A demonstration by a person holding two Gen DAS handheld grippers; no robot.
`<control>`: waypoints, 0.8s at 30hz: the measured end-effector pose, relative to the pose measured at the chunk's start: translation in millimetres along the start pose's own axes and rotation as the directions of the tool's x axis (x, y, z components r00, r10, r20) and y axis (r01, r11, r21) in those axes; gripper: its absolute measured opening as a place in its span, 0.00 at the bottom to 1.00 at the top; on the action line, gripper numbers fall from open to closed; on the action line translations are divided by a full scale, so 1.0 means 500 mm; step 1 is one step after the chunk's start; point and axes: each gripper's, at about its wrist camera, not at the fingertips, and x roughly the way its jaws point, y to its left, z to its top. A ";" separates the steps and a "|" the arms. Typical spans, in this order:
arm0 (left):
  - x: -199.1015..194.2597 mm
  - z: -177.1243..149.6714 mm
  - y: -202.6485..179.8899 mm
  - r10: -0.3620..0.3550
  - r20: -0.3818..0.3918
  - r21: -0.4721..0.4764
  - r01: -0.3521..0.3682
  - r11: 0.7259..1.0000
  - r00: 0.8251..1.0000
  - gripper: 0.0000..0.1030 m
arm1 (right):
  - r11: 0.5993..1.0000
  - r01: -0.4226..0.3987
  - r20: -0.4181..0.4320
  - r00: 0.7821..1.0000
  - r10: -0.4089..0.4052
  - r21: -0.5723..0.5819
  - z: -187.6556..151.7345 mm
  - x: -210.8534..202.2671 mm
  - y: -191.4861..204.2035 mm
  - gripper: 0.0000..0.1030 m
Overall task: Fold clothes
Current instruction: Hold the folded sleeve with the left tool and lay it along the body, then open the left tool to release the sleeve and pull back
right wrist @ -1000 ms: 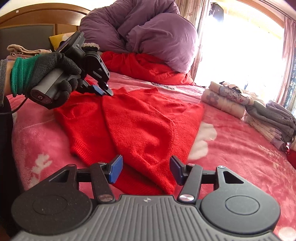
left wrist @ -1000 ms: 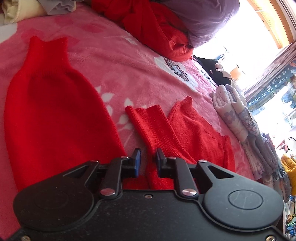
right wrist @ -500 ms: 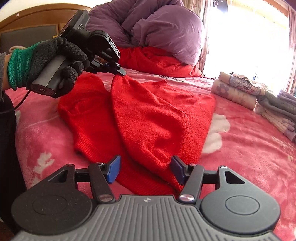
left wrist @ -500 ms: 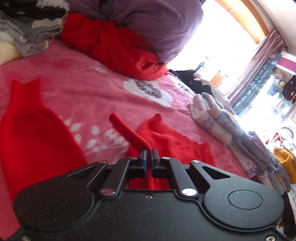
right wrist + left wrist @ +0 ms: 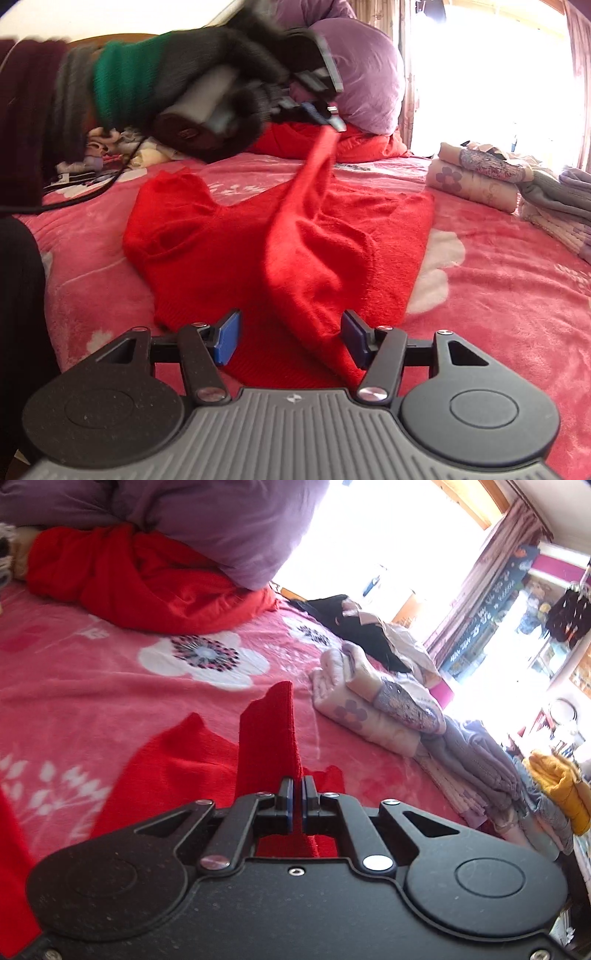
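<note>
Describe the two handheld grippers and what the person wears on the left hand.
Left gripper: black speckled body, black linkage arms with silver pivots. Right gripper: ribbed grey body, blue pads. Left hand: dark knit glove with green cuff, maroon sleeve, black cable.

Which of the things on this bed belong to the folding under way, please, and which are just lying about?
In the job:
red sweater
its sleeve, pinched in the shut left gripper
right gripper, open low over the hem

Lying about:
purple duvet
red bedding
folded floral clothes
grey folded pile
</note>
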 end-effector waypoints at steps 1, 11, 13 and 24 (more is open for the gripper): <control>0.014 -0.002 -0.012 0.007 -0.011 0.012 -0.007 1.000 1.000 0.01 | 1.000 0.002 -0.005 1.000 -0.002 -0.001 0.001 0.000 0.001 0.57; 0.118 -0.045 -0.090 0.091 -0.059 0.135 -0.082 0.987 0.994 0.01 | 0.998 0.001 -0.034 0.999 0.000 0.057 0.008 -0.008 -0.017 0.50; 0.130 -0.053 -0.104 0.107 -0.052 0.172 -0.097 0.980 0.993 0.01 | 0.999 -0.002 -0.040 0.999 0.004 0.044 0.008 -0.008 -0.013 0.50; 0.176 -0.086 -0.154 0.155 -0.016 0.359 -0.139 0.923 0.988 0.01 | 0.995 -0.028 -0.074 0.997 0.035 0.096 0.006 0.000 -0.026 0.50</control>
